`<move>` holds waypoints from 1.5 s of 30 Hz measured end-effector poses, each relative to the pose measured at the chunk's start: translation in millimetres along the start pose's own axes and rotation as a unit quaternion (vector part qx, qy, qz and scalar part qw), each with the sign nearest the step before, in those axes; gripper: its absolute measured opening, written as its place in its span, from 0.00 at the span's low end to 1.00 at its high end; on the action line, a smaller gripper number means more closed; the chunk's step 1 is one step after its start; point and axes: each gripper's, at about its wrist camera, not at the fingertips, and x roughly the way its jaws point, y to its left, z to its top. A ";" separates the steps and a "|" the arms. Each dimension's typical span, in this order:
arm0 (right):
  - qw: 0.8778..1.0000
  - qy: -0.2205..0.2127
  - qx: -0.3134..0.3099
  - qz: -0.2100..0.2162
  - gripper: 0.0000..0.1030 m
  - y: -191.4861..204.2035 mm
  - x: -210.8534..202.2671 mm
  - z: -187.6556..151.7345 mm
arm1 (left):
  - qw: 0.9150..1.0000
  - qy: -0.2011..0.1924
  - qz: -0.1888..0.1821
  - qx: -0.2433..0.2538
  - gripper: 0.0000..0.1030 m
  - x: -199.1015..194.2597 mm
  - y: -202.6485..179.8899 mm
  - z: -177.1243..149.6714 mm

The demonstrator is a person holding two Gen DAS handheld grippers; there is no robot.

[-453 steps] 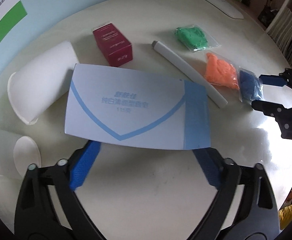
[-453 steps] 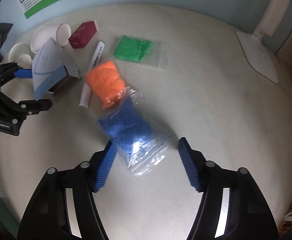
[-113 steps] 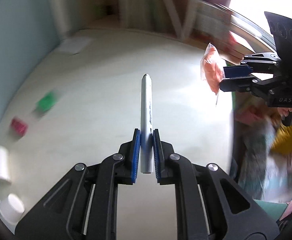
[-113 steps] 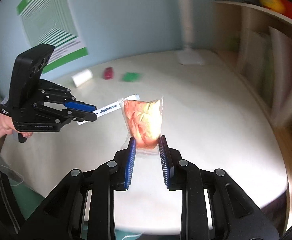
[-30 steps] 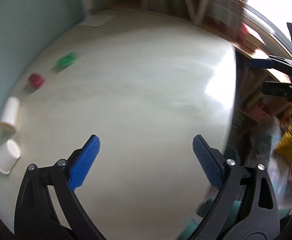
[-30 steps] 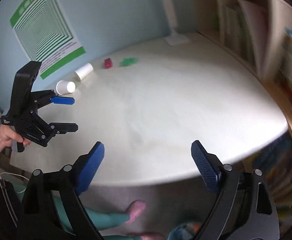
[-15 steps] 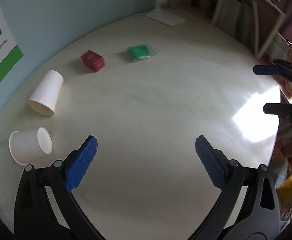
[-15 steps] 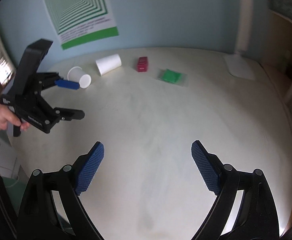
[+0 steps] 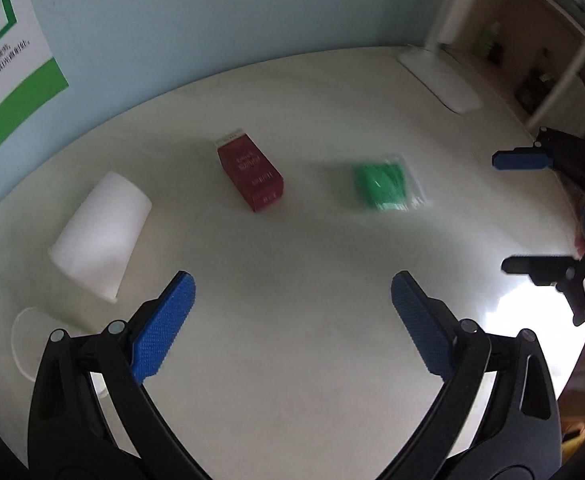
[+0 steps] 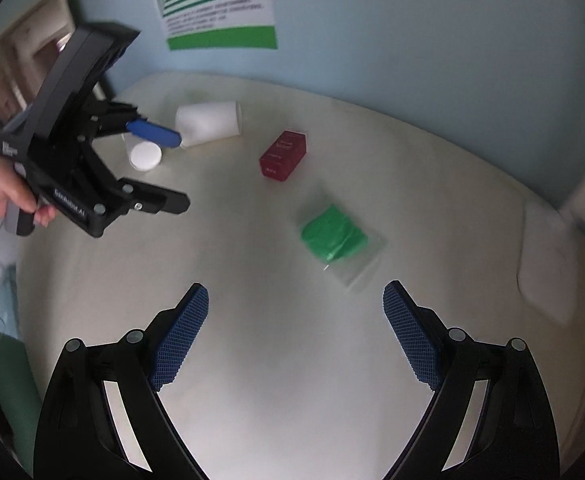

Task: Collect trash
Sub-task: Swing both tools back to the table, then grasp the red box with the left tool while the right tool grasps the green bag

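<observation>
**Four pieces left: take the green bag and the red box cleanly**

The green bag [image 10: 334,238], a clear zip pouch of green stuff, lies flat on the round white table [image 10: 292,380] just ahead of the right gripper [image 10: 295,334], slightly to its right. Beyond it stands the red box [image 10: 283,155], lying on its side near the table's middle. Further toward the wall a paper cup [image 9: 101,236] lies tipped over, and a second cup [image 10: 145,156] sits beside it at the table's edge.

Both tools are empty. The right gripper's jaws stand wide apart, and so do those of the left gripper [image 9: 292,320], which hovers over bare table with the red box ahead of it.

My judgement: the right tool suits the bag, the left the box. For the bag, come down low and pinch the bunched green lump, not the thin clear margin, which would likely slip out. For the box, turn the jaws to straddle its narrow sides and close squarely, or it may twist. Keep the two tools well apart while reaching in.
</observation>
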 end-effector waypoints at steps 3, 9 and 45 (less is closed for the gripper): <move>1.000 0.003 -0.018 0.018 0.86 -10.7 13.9 5.5 | 1.000 0.005 0.001 -0.023 0.93 13.5 5.0 11.4; 0.997 0.025 -0.065 0.028 0.86 -25.3 47.5 13.4 | 0.998 0.017 0.023 -0.058 0.93 43.6 15.3 36.2; 0.999 0.016 -0.037 0.023 0.48 -24.1 27.0 -6.5 | 0.999 0.005 0.040 -0.030 0.27 23.5 30.5 -7.8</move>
